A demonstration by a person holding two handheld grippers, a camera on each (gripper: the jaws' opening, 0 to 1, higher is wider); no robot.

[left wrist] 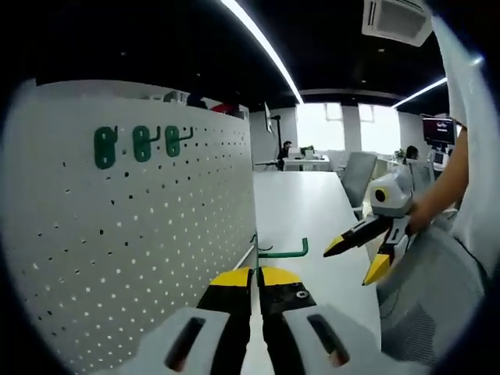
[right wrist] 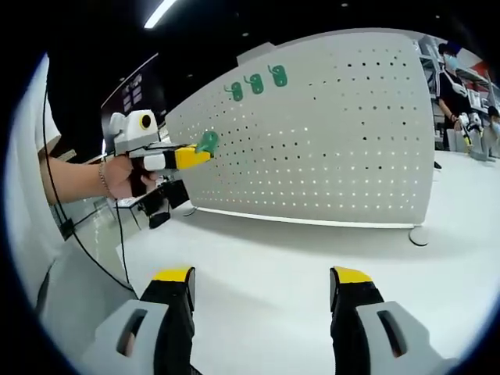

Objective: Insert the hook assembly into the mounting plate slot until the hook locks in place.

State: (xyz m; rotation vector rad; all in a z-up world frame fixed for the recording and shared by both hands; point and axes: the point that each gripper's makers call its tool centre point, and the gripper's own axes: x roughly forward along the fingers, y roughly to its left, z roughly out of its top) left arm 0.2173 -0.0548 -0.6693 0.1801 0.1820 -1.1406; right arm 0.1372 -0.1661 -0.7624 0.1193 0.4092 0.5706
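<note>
Left hand-held gripper (left wrist: pixel 257 275) clenched on green hook (left wrist: pixel 283 251), right hand-held gripper (right wrist: pixel 266 283) released, pegboard (right wrist: pixel 328 133) beside.

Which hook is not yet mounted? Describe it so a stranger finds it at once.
Find the white pegboard; three green hooks sit in a row near its top edge. The fourth green hook is lower down, by the board's end. Unlike them, it is clamped in the left gripper's yellow-tipped fingers.

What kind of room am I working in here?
Likely an open-plan office or lab: strip ceiling lights, white tables with monitors and seated people by windows, plus a white pegboard holding green hooks.
</note>
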